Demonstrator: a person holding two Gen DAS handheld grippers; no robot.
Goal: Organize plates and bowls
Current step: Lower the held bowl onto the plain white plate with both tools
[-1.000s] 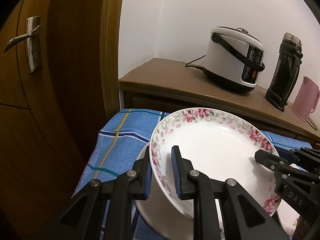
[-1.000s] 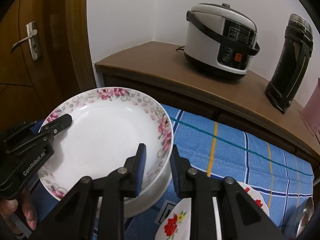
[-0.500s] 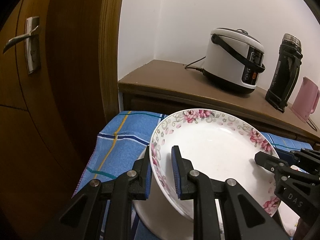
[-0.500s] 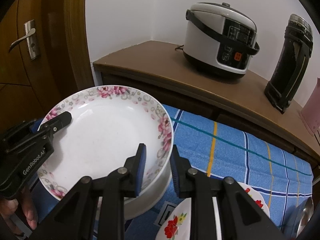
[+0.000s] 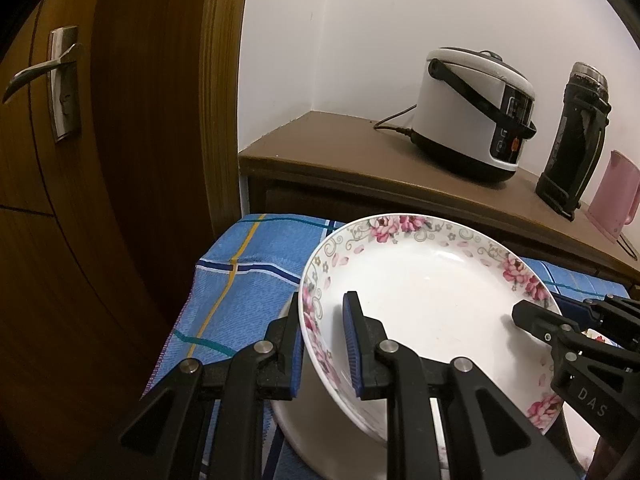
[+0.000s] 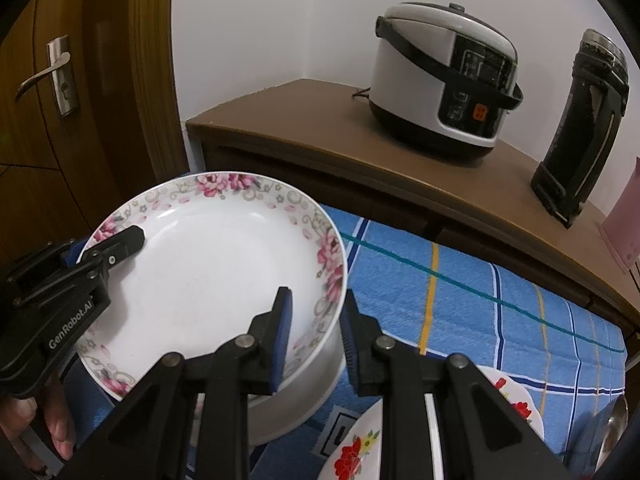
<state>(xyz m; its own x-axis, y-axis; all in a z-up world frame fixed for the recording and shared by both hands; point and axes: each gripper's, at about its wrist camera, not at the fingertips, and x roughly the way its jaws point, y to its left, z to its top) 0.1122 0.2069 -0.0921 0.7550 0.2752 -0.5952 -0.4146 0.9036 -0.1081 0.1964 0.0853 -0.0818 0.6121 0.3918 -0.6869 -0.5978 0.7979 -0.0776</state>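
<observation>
White wall, wooden door, and a blue checked cloth covers the table (image 5: 248,280). From the left side, the left hand-held gripper (image 5: 323,344) is clamped on the near rim of the pink-flowered plate (image 5: 432,300), held just above a plain white bowl (image 5: 320,436) beneath it. Over to the right view: the right hand-held gripper (image 6: 314,332) pinches the plate's opposite rim. Stacking looks underway; a red-flowered plate (image 6: 356,446) just beside it remains loose.
</observation>
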